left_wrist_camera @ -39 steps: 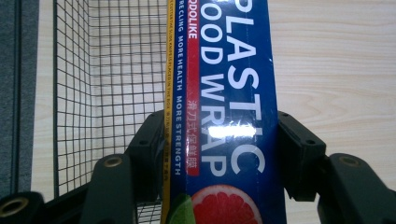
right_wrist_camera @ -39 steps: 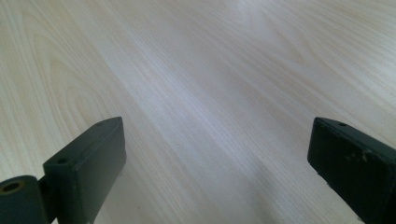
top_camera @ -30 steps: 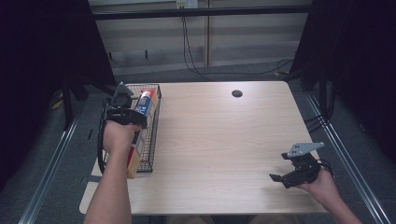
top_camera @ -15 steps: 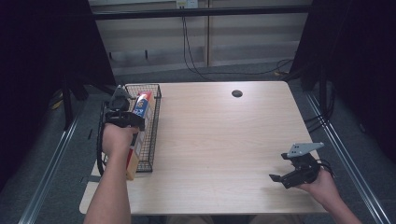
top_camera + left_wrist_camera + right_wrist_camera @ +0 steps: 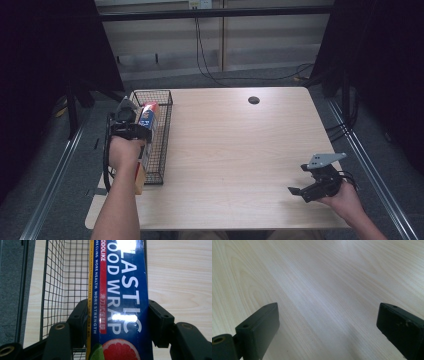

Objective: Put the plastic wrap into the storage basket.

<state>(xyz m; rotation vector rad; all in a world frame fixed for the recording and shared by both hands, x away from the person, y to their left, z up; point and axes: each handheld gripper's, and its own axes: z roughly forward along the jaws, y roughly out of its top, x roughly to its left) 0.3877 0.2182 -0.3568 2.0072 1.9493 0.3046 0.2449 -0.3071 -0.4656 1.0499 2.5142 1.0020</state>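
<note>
Lowered my left claw (image 5: 131,119) a bit since the earlier high view, plastic wrap box (image 5: 148,131) going down with it into the wire basket (image 5: 162,145); right claw (image 5: 316,186) unmoved, resting on the table (image 5: 240,150)

Left gripper view: jaws clamped on box (image 5: 122,302) sides, basket (image 5: 62,285) mesh beneath, so release comes next I'd say

Right gripper view: jaws wide apart, nothing between, bare table (image 5: 319,290)

The left tool (image 5: 131,121) is gripping a long blue box (image 5: 147,131) and holding it over the wire basket (image 5: 163,136) at the desk's (image 5: 235,150) left edge. The right tool (image 5: 317,183) is just sitting low near the front right corner, nothing in it.
</note>
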